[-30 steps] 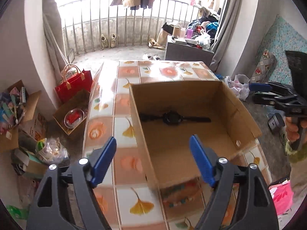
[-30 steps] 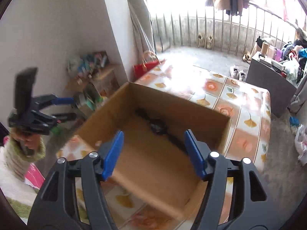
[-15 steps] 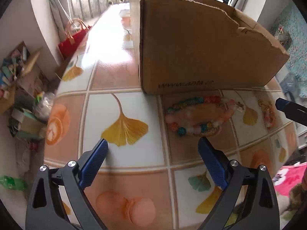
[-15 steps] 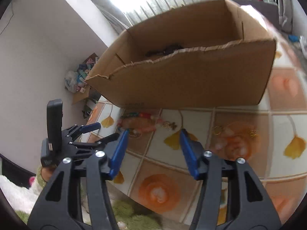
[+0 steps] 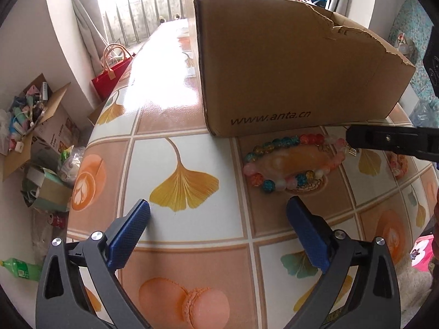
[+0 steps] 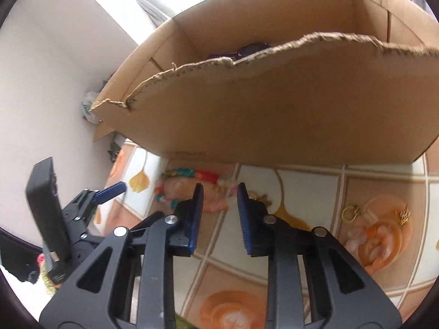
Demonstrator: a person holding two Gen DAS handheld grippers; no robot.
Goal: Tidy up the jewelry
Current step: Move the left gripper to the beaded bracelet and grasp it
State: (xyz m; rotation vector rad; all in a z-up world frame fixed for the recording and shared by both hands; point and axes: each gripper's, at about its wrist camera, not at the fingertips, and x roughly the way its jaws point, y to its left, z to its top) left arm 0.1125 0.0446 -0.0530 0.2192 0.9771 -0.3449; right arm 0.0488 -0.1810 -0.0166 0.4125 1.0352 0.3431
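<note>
Grippers low over glossy tiled table (image 5: 192,142): left gripper (image 5: 218,208) jaws wide, empty; right gripper (image 6: 219,192) jaws closing, nothing pinched yet. Round glassy bead bracelet (image 5: 293,161) lies just beyond, oval loop, beside torn corrugated cardboard box (image 5: 288,71); dark watch (image 6: 252,48) inside.

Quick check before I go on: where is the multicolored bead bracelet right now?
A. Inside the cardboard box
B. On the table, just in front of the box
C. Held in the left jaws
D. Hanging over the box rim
B: the bracelet lies flat on the tiled table just before the box front wall, ahead of the wide-open left gripper, which holds nothing.
</note>
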